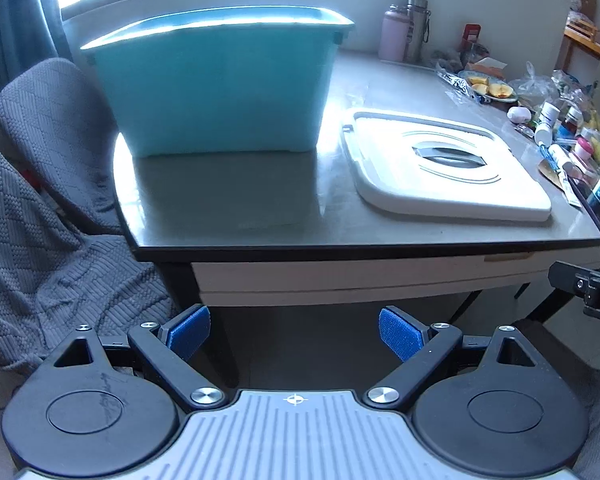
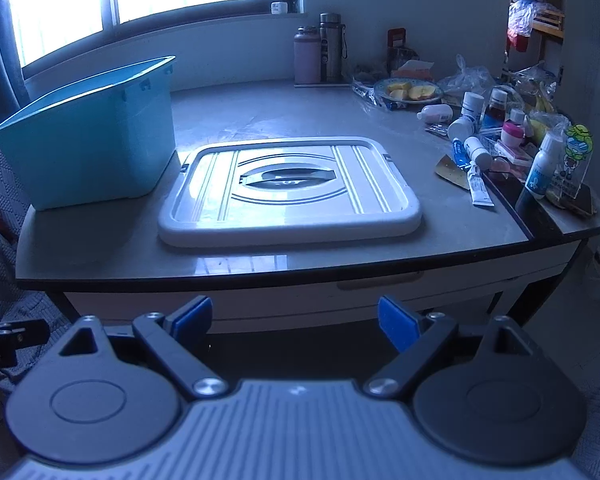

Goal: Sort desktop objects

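A teal plastic bin (image 1: 220,84) (image 2: 88,136) stands open-topped at the table's left. Beside it lies its white lid (image 1: 444,164) (image 2: 292,192), flat, with a grey handle in the middle. Small bottles, tubes and jars (image 2: 496,136) (image 1: 564,140) crowd the table's right side. My left gripper (image 1: 294,334) is open and empty, below and in front of the table's front edge. My right gripper (image 2: 296,320) is also open and empty, low before the table edge, roughly in line with the lid.
A grey table (image 2: 260,120) with a black rim bears everything. Two flasks (image 2: 320,52) stand at the back wall, a plate of cut fruit (image 2: 410,90) near them. Grey knitted chair covers (image 1: 52,128) sit left of the table. A dark phone-like slab (image 2: 516,200) lies at the right front.
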`<state>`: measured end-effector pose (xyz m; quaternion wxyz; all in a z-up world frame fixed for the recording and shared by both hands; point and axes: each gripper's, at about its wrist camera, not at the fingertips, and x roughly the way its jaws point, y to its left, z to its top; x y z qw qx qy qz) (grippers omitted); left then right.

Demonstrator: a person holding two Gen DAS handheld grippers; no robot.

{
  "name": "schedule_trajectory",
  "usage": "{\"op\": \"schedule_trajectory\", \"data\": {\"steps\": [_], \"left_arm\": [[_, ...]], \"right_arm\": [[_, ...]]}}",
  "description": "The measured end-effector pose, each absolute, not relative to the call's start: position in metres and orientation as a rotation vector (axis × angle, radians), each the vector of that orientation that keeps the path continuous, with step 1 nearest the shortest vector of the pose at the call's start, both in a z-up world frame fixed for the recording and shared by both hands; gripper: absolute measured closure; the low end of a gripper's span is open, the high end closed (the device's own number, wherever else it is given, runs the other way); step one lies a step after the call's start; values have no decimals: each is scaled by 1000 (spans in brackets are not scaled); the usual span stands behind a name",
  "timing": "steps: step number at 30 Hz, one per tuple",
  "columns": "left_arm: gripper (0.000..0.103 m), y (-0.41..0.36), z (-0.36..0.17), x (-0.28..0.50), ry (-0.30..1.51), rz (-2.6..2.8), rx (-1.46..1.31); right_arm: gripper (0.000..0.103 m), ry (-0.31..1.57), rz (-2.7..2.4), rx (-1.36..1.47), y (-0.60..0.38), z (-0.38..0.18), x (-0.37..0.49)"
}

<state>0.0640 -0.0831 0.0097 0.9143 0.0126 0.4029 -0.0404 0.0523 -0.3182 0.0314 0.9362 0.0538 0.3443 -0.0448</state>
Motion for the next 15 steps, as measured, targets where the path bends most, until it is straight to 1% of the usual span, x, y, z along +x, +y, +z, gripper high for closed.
{"op": "schedule_trajectory", "data": {"steps": [6, 15], "left_arm": [[10, -121, 3, 85, 864, -64, 6], [10, -165, -2, 102, 864, -17, -17]], "right_arm": [[13, 720, -55, 118, -353, 24, 73], [13, 740, -20, 86, -402, 18, 95]]}}
